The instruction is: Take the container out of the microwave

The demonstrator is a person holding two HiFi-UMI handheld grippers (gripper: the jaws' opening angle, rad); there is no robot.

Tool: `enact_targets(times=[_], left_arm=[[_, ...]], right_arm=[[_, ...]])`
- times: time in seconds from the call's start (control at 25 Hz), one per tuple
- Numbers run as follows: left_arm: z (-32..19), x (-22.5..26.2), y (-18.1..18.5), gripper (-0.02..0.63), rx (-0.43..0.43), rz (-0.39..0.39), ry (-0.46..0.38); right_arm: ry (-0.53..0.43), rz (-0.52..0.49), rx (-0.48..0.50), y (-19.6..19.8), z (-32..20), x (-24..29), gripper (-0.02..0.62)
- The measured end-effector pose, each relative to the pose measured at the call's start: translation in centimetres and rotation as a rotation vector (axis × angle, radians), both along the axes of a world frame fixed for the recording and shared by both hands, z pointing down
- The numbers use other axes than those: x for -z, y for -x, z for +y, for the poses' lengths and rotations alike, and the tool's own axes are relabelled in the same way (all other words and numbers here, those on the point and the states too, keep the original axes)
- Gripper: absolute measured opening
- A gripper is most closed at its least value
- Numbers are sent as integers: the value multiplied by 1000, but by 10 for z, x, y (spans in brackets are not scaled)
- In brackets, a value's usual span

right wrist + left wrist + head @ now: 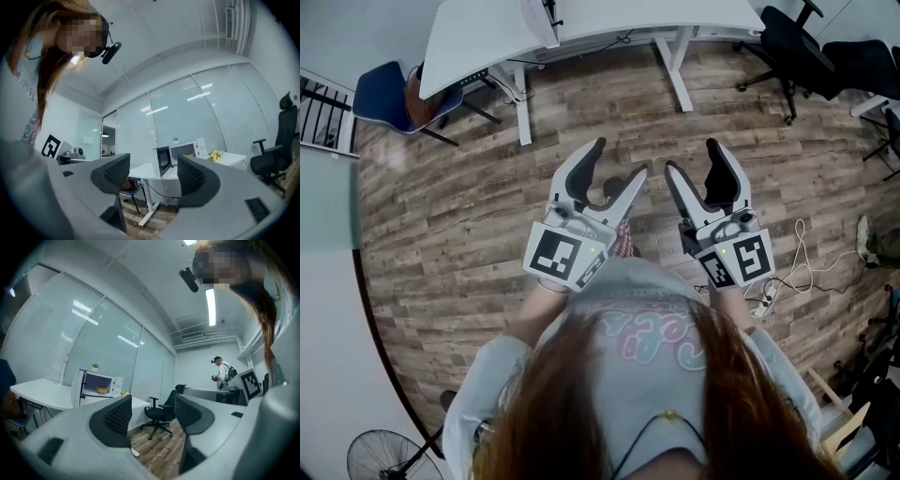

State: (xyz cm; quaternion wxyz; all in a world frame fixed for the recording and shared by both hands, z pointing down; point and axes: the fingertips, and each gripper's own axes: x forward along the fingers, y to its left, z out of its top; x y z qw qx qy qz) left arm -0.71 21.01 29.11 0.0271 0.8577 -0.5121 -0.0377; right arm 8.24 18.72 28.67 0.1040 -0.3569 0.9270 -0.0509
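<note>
Left claw (619, 159) & right claw (692, 157): both wide, empty, held close at the person's chest. Task barely begun, by the look of it. Microwave (96, 383) sits well off on worktop (37, 394), seemingly by its back edge, door open, container (102, 389) inside, untouched. Left: approach, grasp, lift out. Container tiny, shape unclear.

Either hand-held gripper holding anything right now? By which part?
Nothing is held. The left hand-held gripper and the right hand-held gripper both have jaws apart and empty; the container sits inside the open microwave.
</note>
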Motion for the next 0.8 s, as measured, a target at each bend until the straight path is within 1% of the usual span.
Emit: enact_targets(times=[0.16, 0.36, 0.6, 0.8], left_arm=[[-14, -2, 7, 253, -4, 0, -6], [-45, -3, 8, 253, -30, 3, -23], [-93, -7, 7, 253, -63, 0, -29], [-139, -9, 16, 253, -79, -9, -34]], right_arm=[[-11, 5, -9, 5, -12, 0, 302], [-11, 23, -30, 6, -37, -5, 302], [-16, 24, -58, 6, -80, -9, 302], [-21, 24, -64, 16, -124, -12, 302]])
